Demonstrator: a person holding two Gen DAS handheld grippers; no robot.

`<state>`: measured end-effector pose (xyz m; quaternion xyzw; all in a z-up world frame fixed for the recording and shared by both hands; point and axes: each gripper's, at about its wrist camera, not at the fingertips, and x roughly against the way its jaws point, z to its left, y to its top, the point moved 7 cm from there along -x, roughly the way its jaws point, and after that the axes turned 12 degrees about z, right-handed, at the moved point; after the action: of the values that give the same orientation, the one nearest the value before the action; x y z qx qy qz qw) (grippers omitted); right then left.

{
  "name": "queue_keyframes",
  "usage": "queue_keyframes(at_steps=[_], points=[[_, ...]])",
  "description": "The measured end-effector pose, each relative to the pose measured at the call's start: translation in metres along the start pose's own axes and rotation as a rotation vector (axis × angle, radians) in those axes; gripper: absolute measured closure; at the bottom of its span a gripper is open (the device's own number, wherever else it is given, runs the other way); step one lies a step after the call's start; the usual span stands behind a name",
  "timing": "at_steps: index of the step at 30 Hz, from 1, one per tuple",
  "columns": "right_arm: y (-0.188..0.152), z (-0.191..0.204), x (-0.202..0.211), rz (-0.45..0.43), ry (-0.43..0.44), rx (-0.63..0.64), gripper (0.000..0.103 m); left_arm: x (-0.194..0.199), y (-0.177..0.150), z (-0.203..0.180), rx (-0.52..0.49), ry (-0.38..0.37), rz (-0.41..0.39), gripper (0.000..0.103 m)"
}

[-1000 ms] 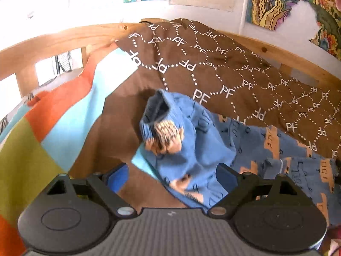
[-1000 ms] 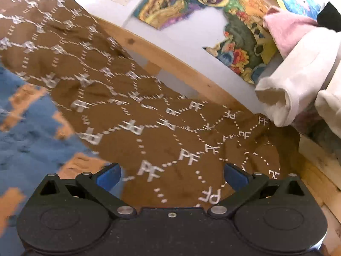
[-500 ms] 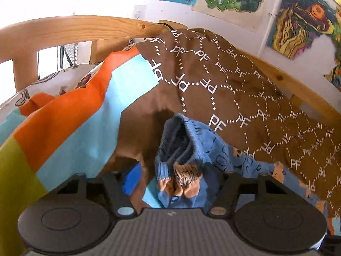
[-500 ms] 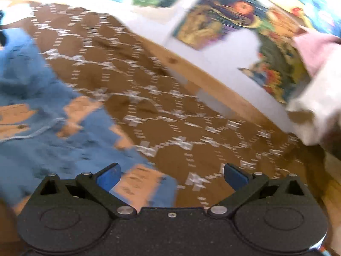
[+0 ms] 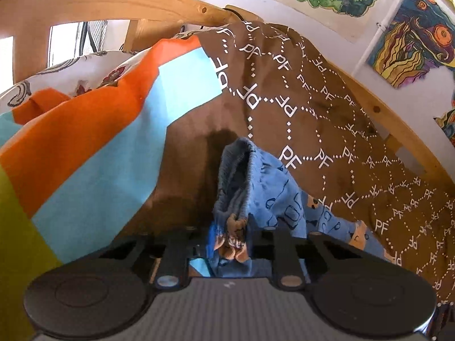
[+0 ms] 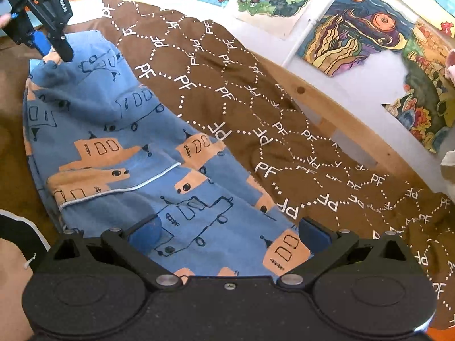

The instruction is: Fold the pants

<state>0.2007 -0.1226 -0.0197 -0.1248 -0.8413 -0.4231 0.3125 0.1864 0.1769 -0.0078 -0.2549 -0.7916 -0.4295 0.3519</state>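
Covering the bed, brown "PF" blanket [image 6: 284, 147]. Blue pants [image 6: 136, 153] with orange vehicles, spread on it. Right tool [image 6: 227, 231], low over the near pant fabric, fingers apart, having swung left since earlier. Left tool [image 5: 227, 244], now clamped on the bunched waistband, lifting it; previously open.
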Motion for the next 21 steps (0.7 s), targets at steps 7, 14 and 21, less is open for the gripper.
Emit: queue_keyframes(at_steps=[7,14,21], points=[[0.0,-0.001,0.001,-0.001,0.0,-0.001,0.001,0.015,-0.001,-0.023,-0.062,0.065,-0.055,0.085],[-0.001,-0.027,0.011,-0.01,-0.016,-0.049,0.001,0.038,-0.005,-0.084,-0.266,0.045,-0.143,0.085],[-0.016,-0.09,0.017,0.042,0.053,-0.161,0.001,0.057,-0.028,-0.16,-0.501,-0.076,-0.175,0.085]])
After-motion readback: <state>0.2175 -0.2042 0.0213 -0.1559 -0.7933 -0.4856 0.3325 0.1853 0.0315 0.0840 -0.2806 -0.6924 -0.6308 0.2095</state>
